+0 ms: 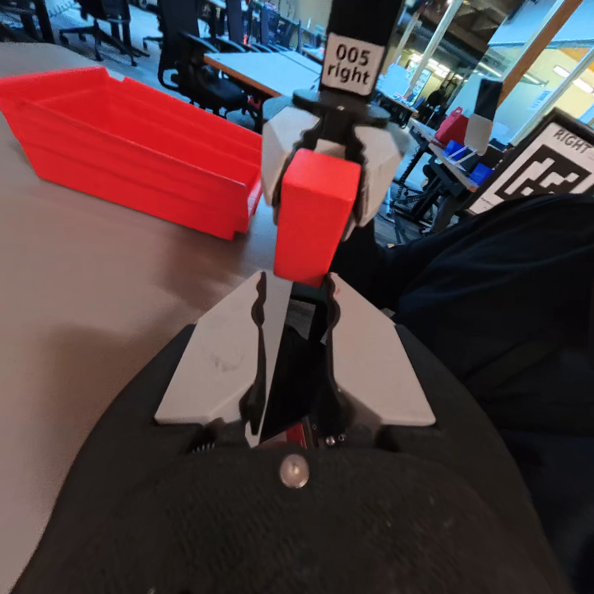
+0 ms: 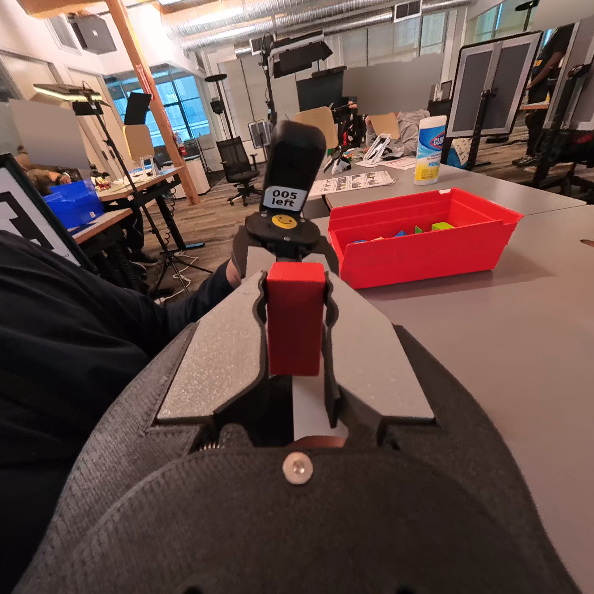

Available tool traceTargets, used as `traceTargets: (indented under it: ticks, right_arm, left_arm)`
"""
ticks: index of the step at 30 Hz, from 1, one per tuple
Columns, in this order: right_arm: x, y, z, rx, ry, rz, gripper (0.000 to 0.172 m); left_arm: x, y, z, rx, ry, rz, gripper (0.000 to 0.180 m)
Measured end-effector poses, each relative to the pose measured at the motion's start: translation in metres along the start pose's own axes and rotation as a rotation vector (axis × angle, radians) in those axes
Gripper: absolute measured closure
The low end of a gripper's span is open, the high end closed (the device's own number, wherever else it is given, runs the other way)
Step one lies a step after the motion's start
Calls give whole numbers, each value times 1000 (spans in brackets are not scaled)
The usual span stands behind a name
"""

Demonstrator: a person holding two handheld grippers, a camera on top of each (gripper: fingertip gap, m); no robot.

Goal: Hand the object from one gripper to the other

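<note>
Right gripper (image 2: 295, 289) clamped on red block (image 2: 294, 321), pads pressing both sides. Left gripper (image 1: 295, 283) at block's other end, grip unclear. Red bin (image 2: 418, 254) on grey table (image 2: 482, 353).

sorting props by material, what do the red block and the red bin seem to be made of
Red block: probably painted wood, judging by its matte, even colour, solid look and softly rounded edges; moulded plastic is possible.
Red bin: likely moulded plastic, shown by thin walls, a stepped rim and a slight sheen.

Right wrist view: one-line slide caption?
Right tool clamps a red block opposite the left tool, red bin beside.
</note>
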State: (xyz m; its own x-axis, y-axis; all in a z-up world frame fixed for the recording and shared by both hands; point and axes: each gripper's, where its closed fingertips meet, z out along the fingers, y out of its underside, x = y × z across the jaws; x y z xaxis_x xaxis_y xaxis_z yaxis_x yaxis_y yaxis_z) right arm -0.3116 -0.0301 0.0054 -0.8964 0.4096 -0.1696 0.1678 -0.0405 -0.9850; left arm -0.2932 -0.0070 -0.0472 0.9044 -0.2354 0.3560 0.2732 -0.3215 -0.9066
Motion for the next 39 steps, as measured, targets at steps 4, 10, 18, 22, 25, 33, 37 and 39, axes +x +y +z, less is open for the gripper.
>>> traceTargets:
  ticks: [4,10,18,22,25,33,37,39]
  right_arm:
    - [3,0,-4,-7,16,-7,140]
    - [7,1,-2,2,15,19,139]
    - [16,15,-1,-65,29,41,137]
    - [20,18,1,-81,66,20,137]
    - [25,19,0,-84,86,31,137]
    - [26,15,4,-71,158,-9,136]
    - [26,17,1,-95,151,-25,137]
    - [23,14,-2,-86,124,-9,137]
  left_arm:
    - [-1,-4,3,17,-33,61,153]
    - [-9,-4,0,4,-109,115,154]
    - [-17,-4,-2,3,-170,130,154]
    - [-21,-4,-5,0,-197,138,154]
    - [-24,-5,-6,2,-223,145,154]
    - [-20,-13,1,89,-149,86,154]
    - [-18,-13,4,97,-131,75,154]
    - [-16,-16,4,115,-120,73,154]
